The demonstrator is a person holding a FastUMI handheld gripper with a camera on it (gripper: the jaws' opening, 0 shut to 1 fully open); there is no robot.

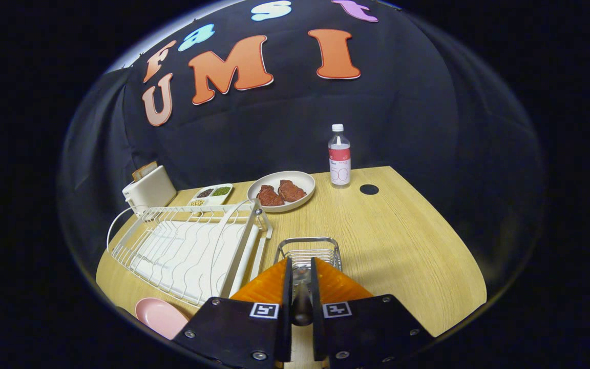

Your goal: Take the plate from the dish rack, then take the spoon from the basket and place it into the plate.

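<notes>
Nearest the camera, the gripper [301,287] has its two orange fingers [267,287] drawn in close on the spoon [301,300], whose dark metal handle stands in the narrow slot between them; both fingers press on it. Just ahead of the fingertips sits the wire basket [309,249] on the wooden table [402,241]. Left of the fingers, low and close, lies the pink plate [161,316], flat on the table and apart from the dish rack [192,248], which stands just beyond it, white and bare of dishes. Past the rack are a white toaster [149,190] and a small tray [212,195] with divided fillings. Beyond the basket rests a white dish [281,190] bearing two reddish pieces, and beside it an upright bottle [339,156], near a dark hole [369,189] in the tabletop
</notes>
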